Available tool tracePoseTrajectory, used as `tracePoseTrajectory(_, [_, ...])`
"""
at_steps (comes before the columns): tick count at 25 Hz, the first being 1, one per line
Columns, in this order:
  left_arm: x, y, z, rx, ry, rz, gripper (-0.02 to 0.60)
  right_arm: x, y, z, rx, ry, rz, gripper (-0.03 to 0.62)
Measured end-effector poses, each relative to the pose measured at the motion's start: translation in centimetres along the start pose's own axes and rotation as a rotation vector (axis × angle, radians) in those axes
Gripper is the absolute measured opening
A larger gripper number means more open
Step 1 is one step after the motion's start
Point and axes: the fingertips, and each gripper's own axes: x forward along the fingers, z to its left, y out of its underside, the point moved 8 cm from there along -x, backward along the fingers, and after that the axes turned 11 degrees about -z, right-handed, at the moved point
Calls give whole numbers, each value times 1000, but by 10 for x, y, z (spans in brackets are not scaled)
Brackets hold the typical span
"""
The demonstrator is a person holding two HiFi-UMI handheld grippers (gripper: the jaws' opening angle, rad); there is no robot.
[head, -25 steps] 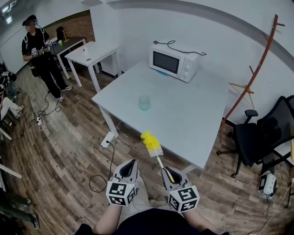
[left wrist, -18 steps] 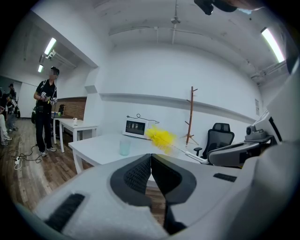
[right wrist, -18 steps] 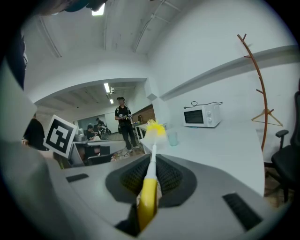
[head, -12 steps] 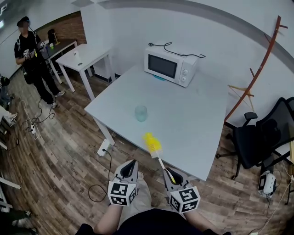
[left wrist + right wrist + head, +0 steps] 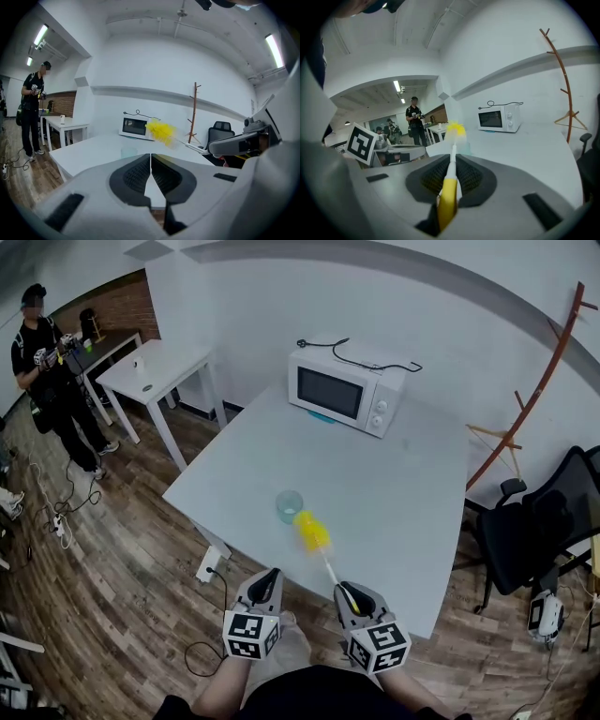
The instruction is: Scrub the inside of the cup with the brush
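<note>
A pale blue see-through cup (image 5: 289,506) stands upright on the white table (image 5: 394,493), near its front left edge. My right gripper (image 5: 349,596) is shut on the yellow and white handle of a brush (image 5: 327,567). The brush's yellow bristle head (image 5: 310,529) hangs over the table just right of the cup, outside it. In the right gripper view the brush (image 5: 451,173) runs forward from between the jaws. My left gripper (image 5: 266,581) is shut with nothing in it, below the table's front edge; the left gripper view shows the cup (image 5: 128,152) ahead of it.
A white microwave (image 5: 343,388) with a black cord on top stands at the table's far side. A black office chair (image 5: 542,521) and a wooden coat rack (image 5: 534,390) are on the right. A person (image 5: 42,362) stands by a small white table (image 5: 155,367) at far left.
Both grippers have moved forward toward the table. The brush head, earlier short of the front edge, now hangs over the table next to the cup.
</note>
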Motion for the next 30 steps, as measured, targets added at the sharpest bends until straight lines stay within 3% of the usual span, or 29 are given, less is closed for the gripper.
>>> tracePoseTrajectory(8, [60,-4,51,11,38,31,18,65,-22,-18,10,37,-21,49])
tracePoseTrajectory(15, [104,14,79,28,119,115,24,103,-29,-30,18,85,-18,49])
tracePoseTrajectory(16, [110,19,82,31,138,135,68,107,-29,-31,21,95,-18,49])
tracePoseTrajectory(17, [117,25,83,37,156,153,164,111,-29,-33,24,105,-18,49])
tracePoseTrajectory(18, [124,30,85,46,173,165,219,114,-30,-34,27,115,-19,49])
tracePoseTrajectory(20, [136,39,88,70,200,175,278,120,-30,-36,31,130,-18,49])
tracePoseTrajectory(23, [155,51,94,93,225,183,336,128,-28,-37,34,151,-13,49])
tracePoseTrajectory(30, [193,83,103,109,287,267,374,137,-25,-43,45,209,1,49])
